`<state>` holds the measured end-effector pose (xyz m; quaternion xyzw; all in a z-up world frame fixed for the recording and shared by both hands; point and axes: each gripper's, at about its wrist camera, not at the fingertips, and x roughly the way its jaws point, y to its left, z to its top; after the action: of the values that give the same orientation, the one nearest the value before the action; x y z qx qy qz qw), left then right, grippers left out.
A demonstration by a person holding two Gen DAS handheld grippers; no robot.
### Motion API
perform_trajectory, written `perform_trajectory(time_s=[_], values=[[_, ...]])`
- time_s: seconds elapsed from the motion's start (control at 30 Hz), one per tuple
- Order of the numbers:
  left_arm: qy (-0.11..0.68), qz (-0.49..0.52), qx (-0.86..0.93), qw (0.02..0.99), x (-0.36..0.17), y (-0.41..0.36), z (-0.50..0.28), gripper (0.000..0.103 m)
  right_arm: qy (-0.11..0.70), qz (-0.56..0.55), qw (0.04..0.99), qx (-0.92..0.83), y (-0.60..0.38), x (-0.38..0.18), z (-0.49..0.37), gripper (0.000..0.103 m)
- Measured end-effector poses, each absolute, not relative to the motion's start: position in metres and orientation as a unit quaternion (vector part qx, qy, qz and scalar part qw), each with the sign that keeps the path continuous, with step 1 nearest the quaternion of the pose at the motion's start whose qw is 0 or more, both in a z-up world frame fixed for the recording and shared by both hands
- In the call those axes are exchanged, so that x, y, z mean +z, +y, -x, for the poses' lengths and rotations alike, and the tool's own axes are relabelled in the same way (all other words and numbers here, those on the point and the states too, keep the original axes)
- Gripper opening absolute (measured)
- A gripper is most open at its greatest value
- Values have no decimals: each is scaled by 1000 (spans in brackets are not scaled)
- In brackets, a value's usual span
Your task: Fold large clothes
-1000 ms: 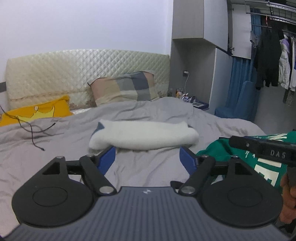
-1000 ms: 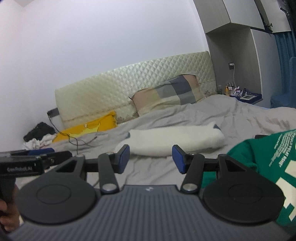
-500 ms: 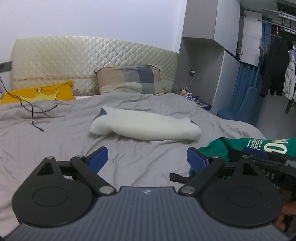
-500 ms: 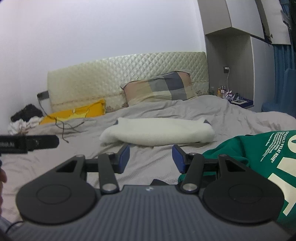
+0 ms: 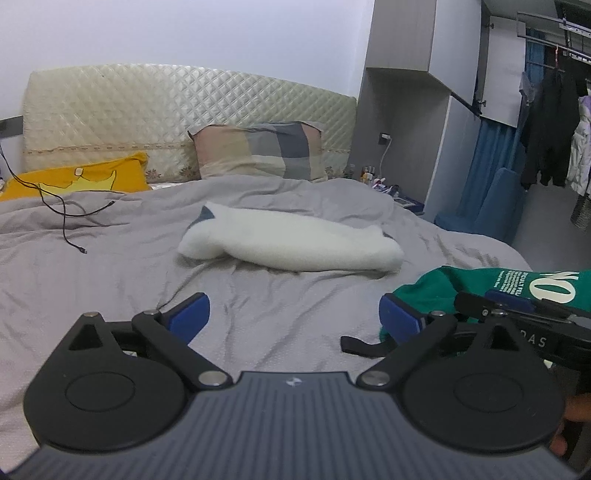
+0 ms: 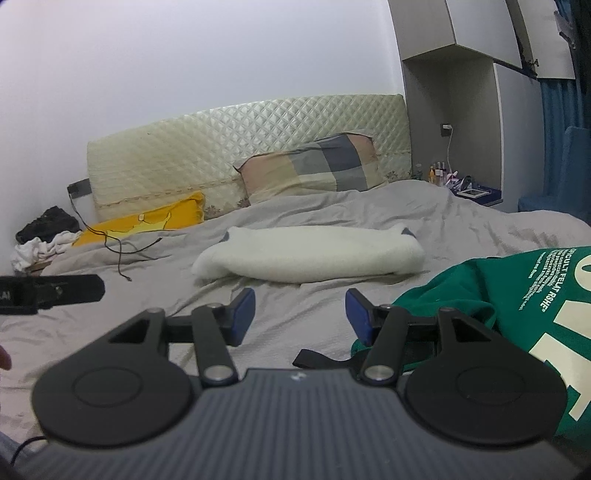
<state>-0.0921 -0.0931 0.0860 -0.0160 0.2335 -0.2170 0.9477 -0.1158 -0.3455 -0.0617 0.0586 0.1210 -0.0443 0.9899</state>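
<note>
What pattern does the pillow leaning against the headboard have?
The upright fabric pillow has large beige, grey and dark blue checks, clearest in the left wrist view.

Domestic bedroom — a bed (image 5: 110, 266) under a grey cover fills the frame centre, quilted headboard (image 5: 177, 110) and checked pillow (image 5: 258, 151) behind; hanging clothes (image 5: 550, 122) upper right, built-in cabinets (image 6: 476, 33) above a bedside shelf.

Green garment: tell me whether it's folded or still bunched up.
Bunched, not folded: the green garment lies crumpled on the grey bedsheet, edges uneven.
</note>
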Motion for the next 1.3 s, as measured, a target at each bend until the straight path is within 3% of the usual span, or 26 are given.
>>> perform_trajectory(time_s=[0.13, 0.2, 0.27, 1.3], values=[[226, 9, -205, 952, 87, -96, 92, 100, 123, -62, 989, -52, -348, -62, 114, 62], [226, 10, -206, 952, 88, -96, 91, 101, 116, -68, 989, -56, -350, -62, 116, 95], [228, 17, -207, 951, 88, -96, 91, 101, 107, -67, 990, -60, -350, -61, 118, 100], [234, 22, -193, 953, 91, -98, 97, 103, 124, -75, 988, -57, -355, -62, 110, 103]])
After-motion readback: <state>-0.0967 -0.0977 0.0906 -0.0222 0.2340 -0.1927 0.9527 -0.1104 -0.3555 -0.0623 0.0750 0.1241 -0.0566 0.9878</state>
